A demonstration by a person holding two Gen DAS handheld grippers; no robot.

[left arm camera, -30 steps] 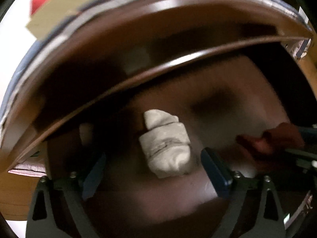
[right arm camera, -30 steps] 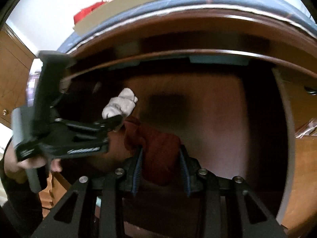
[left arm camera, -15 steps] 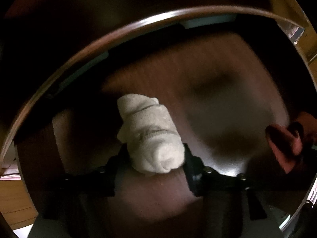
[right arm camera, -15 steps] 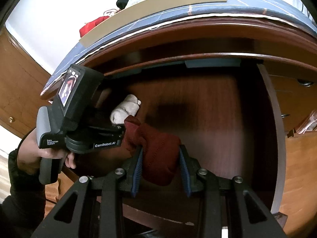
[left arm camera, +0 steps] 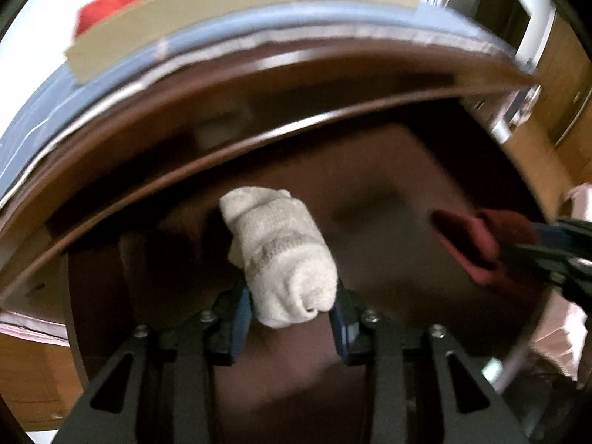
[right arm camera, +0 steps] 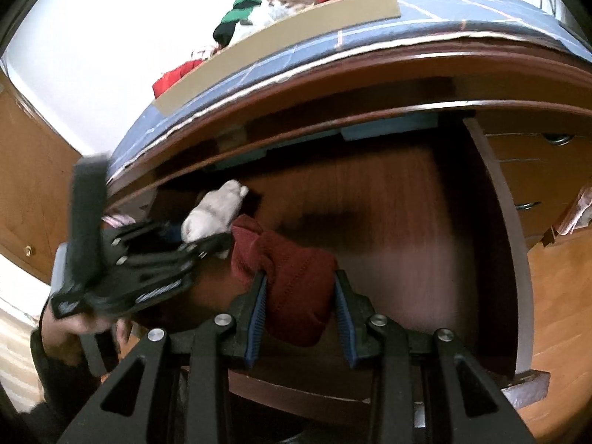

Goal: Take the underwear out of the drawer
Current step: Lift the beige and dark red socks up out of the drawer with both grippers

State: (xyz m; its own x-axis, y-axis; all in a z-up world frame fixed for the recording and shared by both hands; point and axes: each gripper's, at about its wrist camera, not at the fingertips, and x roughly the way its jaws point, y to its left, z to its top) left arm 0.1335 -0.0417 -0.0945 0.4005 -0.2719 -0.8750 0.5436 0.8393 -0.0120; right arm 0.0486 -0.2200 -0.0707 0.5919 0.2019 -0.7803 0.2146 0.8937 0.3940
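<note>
Wide apart around the white roll (left arm camera: 285, 255) a second ago, the left gripper (left arm camera: 292, 312) jaws are closing on it above the open drawer (right arm camera: 495, 199), while the right gripper (right arm camera: 299, 307) stays clamped on the dark red roll (right arm camera: 296, 281).

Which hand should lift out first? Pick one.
Right, probably. The right tool is already clamped on the dark red roll; the left tool is closing round the white roll over the drawer.
</note>
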